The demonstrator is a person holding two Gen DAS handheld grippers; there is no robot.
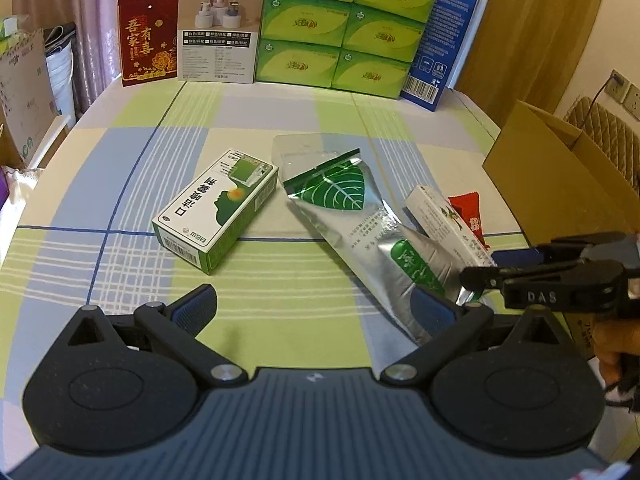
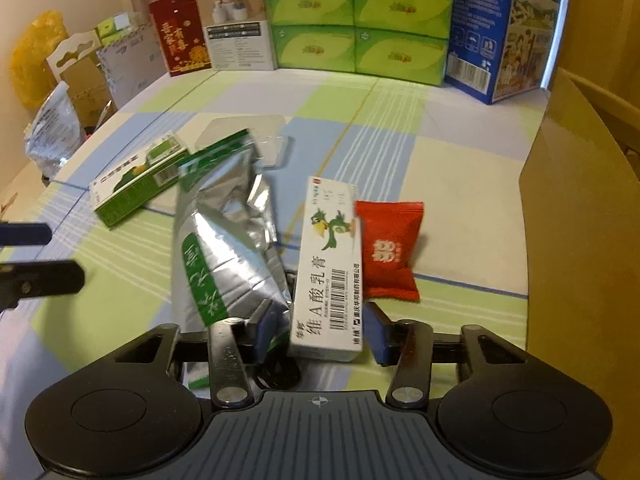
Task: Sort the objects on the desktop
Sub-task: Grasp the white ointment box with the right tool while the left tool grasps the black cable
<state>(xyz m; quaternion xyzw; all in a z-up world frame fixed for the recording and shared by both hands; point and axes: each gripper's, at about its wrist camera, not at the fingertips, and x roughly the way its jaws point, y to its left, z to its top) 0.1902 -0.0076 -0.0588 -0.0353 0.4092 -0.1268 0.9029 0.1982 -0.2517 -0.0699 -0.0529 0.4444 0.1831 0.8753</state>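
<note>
A white ointment box with a green bird lies at the near right, one edge resting on a silver foil pouch. My right gripper straddles the box's near end; slim gaps show beside both pads, so it is open. A red candy packet touches the box's right side. Further left lies a green-and-white medicine box. My left gripper hovers open over the cloth with nothing between its fingers, its right finger above the pouch. A clear plastic tray sits behind the pouch.
An open cardboard box stands at the table's right edge. Stacked green tissue packs, a blue carton, a white carton and a red packet line the far edge. Cardboard and bags sit beyond the table's left side.
</note>
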